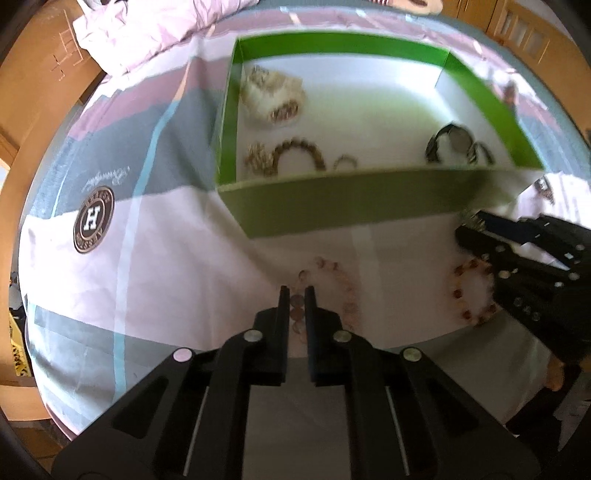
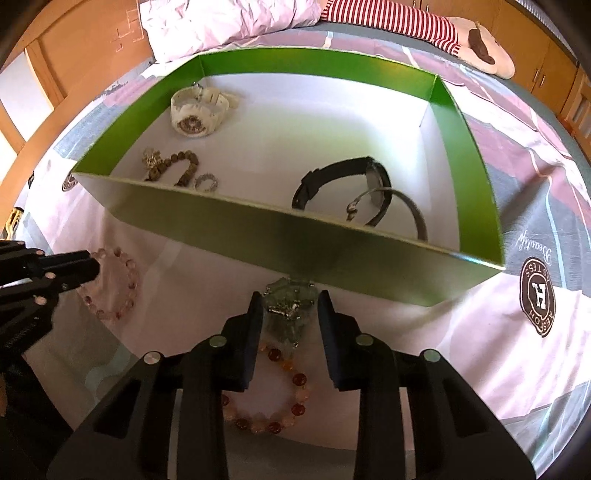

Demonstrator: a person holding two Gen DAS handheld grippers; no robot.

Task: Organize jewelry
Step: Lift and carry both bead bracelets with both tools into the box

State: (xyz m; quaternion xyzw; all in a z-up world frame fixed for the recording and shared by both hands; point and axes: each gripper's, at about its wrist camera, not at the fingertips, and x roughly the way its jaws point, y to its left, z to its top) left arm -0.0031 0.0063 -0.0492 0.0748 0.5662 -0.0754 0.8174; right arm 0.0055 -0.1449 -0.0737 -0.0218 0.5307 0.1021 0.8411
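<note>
A pale pink beaded bracelet on the bed is being pinched by the left gripper; a greenish watch is being gripped by the right gripper, just beside the green cardboard box.

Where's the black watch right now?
The black watch lies inside the green box, toward its right end in the right wrist view, touching a thin metal bangle and well apart from the white watch.

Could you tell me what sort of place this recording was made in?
Most likely a bedroom: the green box sits on a patterned bedsheet, with a crumpled pink duvet behind it and wooden wardrobe doors at the edge.
</note>
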